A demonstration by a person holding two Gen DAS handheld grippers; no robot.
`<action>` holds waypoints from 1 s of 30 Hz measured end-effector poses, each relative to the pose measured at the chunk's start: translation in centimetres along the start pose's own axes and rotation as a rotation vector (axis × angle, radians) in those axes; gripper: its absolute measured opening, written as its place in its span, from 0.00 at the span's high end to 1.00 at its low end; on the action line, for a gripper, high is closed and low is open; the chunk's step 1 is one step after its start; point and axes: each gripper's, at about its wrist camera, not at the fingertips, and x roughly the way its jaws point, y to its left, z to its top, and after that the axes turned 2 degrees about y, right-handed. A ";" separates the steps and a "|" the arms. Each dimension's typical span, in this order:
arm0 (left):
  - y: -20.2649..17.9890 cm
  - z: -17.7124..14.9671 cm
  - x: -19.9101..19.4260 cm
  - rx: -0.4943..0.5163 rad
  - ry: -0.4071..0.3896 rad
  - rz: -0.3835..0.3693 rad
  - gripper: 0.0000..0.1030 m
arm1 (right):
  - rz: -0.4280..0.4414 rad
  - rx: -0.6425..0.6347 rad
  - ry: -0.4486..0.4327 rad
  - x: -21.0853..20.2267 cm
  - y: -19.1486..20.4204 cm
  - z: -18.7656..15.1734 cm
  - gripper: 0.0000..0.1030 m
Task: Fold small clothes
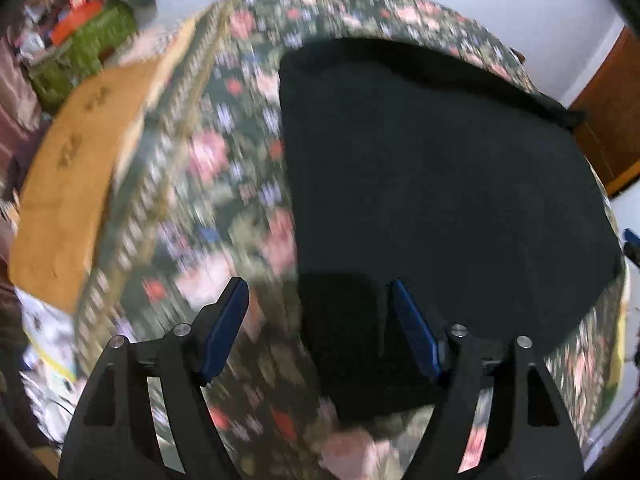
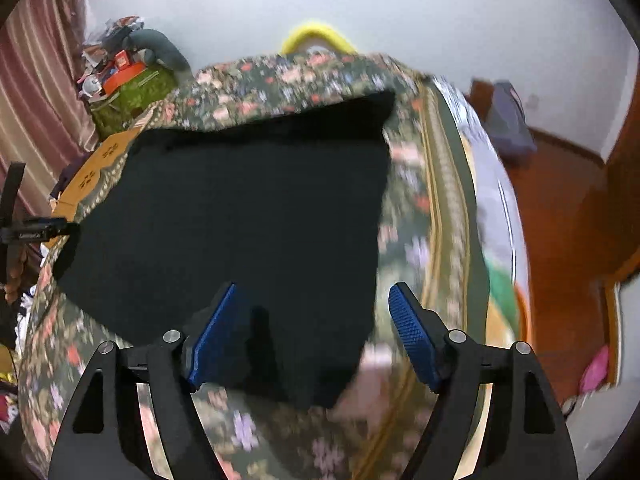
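The black garment (image 1: 440, 184) looks soft and limp; pinch its near corners. Left gripper (image 1: 318, 300) and right gripper (image 2: 312, 300) fingers wide, empty.

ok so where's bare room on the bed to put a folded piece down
Free floral cover lies left of the black garment, up to the cardboard sheet, and a narrower strip right of it toward the bed edge. Crowded: the cluttered green box at far left.

Black garment (image 1: 440, 184) (image 2: 248, 216), plain and dark. Spread flat on floral bedcover (image 1: 224, 184). Lower corner hanging down in a narrow flap.
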 end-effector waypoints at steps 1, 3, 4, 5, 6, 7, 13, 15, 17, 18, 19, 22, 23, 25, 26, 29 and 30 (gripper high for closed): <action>0.0 -0.6 0.2 -0.004 0.009 -0.018 0.28 | 0.004 0.015 0.009 0.2 -0.3 -0.7 0.28; -0.2 -2.2 0.4 -0.018 0.013 -0.056 0.29 | 0.016 0.046 0.023 0.7 -0.6 -1.9 0.29; -0.3 -2.7 0.2 -0.025 0.002 -0.070 0.36 | 0.016 0.058 0.008 0.6 -0.7 -2.2 0.32; -0.4 -3.1 -0.1 -0.030 -0.013 -0.084 0.47 | 0.020 0.068 -0.014 0.4 -0.7 -2.3 0.36; -0.7 -3.4 -0.5 -0.025 -0.025 -0.090 0.55 | 0.044 0.083 -0.027 0.4 -0.6 -2.2 0.47; -1.0 -3.5 -0.7 -0.016 -0.031 -0.085 0.70 | 0.066 0.100 -0.030 0.4 -0.6 -2.2 0.59; -2.5 -4.0 -2.6 0.033 -0.071 -0.043 0.93 | 0.117 0.078 -0.016 0.7 1.3 -2.1 0.88; -2.1 -4.6 -3.8 0.032 -0.085 -0.053 0.93 | 0.128 0.065 -0.028 -0.1 1.6 -2.6 0.89; -1.7 -5.5 -5.1 0.034 -0.095 -0.061 0.94 | 0.144 0.062 -0.038 -1.2 1.4 -3.4 0.90; -1.6 -6.1 -5.6 0.037 -0.098 -0.066 0.94 | 0.148 0.062 -0.040 -1.6 1.2 -3.6 0.90; -1.5 -6.7 -6.2 0.043 -0.099 -0.070 0.94 | 0.149 0.060 -0.041 -2.1 1.0 -4.0 0.91; -1.7 -8.8 -7.4 0.073 -0.091 -0.080 0.94 | 0.153 0.053 -0.033 -3.1 0.5 -5.0 0.91; -1.9 -9.6 -7.8 0.088 -0.087 -0.085 0.94 | 0.150 0.046 -0.029 -3.5 0.5 -5.5 0.91; -2.5 -11.3 -8.1 0.121 -0.069 -0.097 0.94 | 0.139 0.034 -0.017 -3.9 0.6 -6.3 0.91; -2.8 -12.2 -8.4 0.133 -0.060 -0.100 0.94 | 0.134 0.034 -0.011 -4.1 0.5 -6.6 0.91; -3.6 -14.5 -8.5 0.167 -0.041 -0.100 0.94 | 0.124 0.055 -0.002 -4.3 0.0 -7.6 0.91; -3.8 -15.0 -8.4 0.175 -0.032 -0.100 0.94 | 0.120 0.061 -0.001 -4.4 -0.2 -7.9 0.91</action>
